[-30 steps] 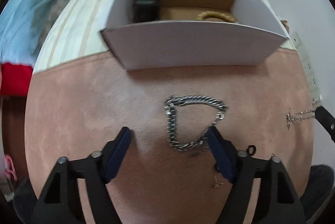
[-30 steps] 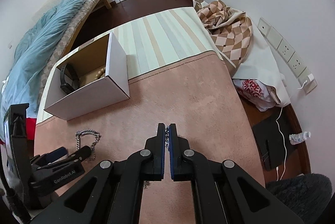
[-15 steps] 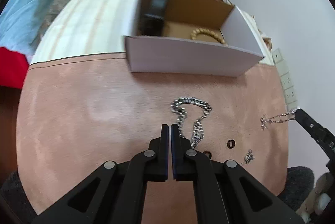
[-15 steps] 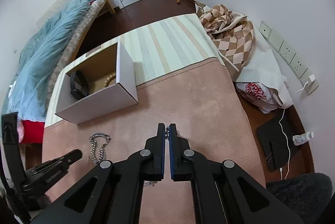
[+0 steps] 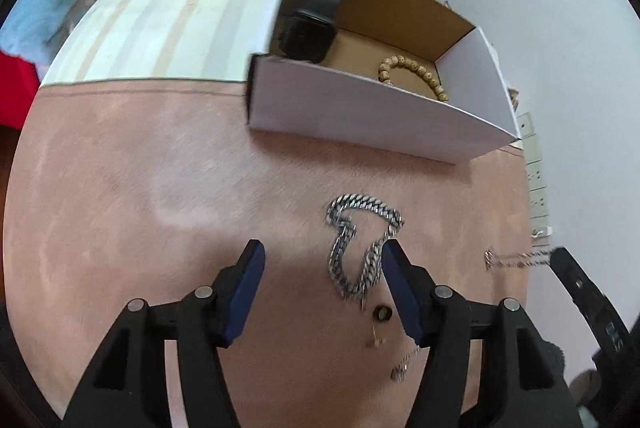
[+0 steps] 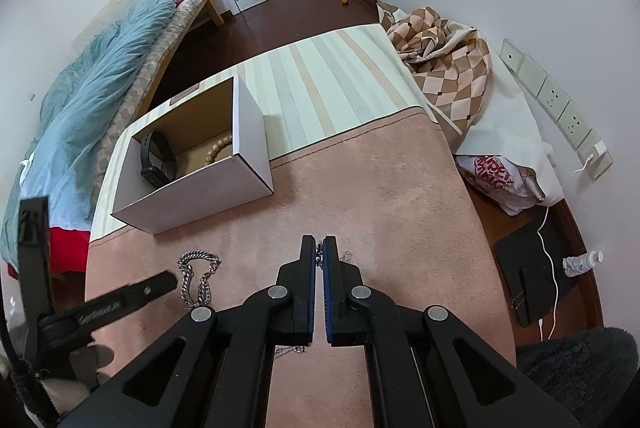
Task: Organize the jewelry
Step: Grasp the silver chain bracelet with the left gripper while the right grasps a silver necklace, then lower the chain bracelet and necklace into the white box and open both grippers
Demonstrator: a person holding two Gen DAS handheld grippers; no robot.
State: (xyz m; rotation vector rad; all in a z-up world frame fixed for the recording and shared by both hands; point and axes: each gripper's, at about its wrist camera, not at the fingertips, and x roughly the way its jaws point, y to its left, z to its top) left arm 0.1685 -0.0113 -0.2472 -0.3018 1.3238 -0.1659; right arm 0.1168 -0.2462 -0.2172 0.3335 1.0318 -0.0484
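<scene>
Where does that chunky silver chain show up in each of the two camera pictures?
Left wrist view: the chunky silver chain lies on the pink cloth at centre-right, against the right finger of the open left tongs.
Right wrist view: it lies at lower left, left of the shut right tongs.
Shared landmark: the white box, beyond the chain in both.
</scene>
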